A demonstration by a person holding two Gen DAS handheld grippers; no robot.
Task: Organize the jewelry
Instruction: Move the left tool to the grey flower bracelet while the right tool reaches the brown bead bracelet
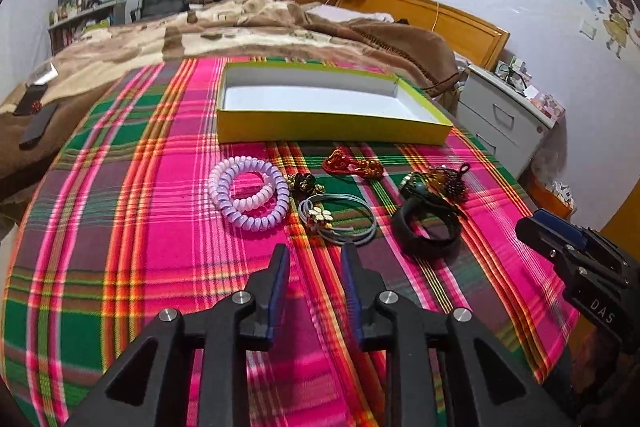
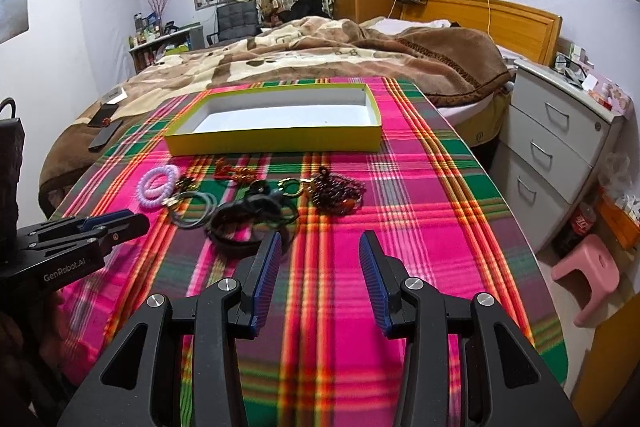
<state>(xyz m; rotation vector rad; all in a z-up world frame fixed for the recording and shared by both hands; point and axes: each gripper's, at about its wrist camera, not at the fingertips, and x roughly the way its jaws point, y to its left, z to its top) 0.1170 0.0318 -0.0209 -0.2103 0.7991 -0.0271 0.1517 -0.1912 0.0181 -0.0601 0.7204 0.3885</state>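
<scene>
An empty yellow box (image 1: 332, 131) (image 2: 276, 145) with a white floor lies at the far side of the plaid cloth. In front of it lie a purple coil bracelet (image 1: 249, 199) (image 2: 157, 186), grey hair ties with a flower charm (image 1: 336, 219) (image 2: 192, 213), a red knotted cord (image 1: 352, 165) (image 2: 234, 173), a black band (image 1: 426, 233) (image 2: 240, 231) and a dark bead cluster (image 1: 450, 183) (image 2: 338, 193). My left gripper (image 1: 316, 253) is open and empty just before the hair ties. My right gripper (image 2: 320, 241) is open and empty, right of the black band.
The plaid cloth (image 1: 120, 227) (image 2: 420, 187) covers a table. A bed with a brown blanket (image 1: 240, 27) (image 2: 320, 51) lies behind it. A white drawer unit (image 2: 560, 155) and a pink stool (image 2: 592, 271) stand to the right.
</scene>
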